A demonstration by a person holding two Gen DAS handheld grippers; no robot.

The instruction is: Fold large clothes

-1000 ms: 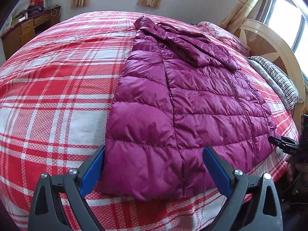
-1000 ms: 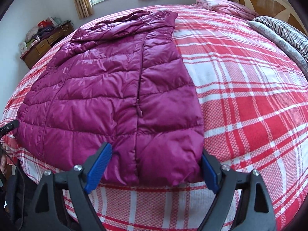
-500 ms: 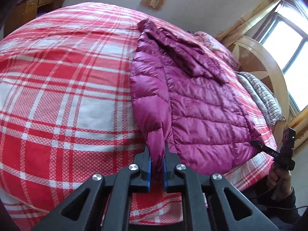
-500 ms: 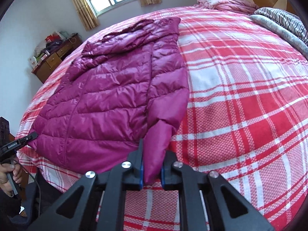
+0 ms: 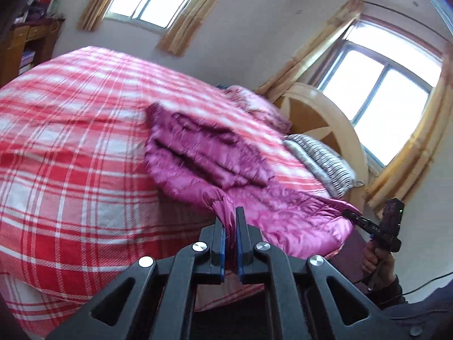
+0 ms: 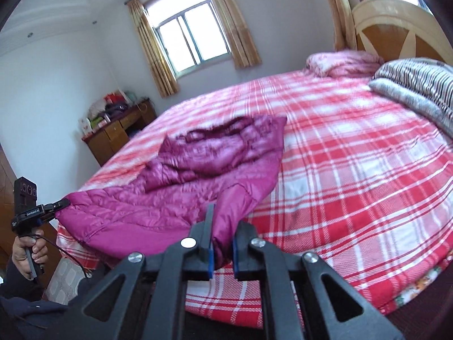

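Both hem corners now lifted off the red-and-white plaid bedspread (image 5: 70, 170); a second ago the magenta quilted puffer jacket (image 5: 203, 158) lay flat.
Left gripper (image 5: 231, 221) and right gripper (image 6: 220, 235) each pinch one bottom corner; hem hangs between them, collar end on the bed.
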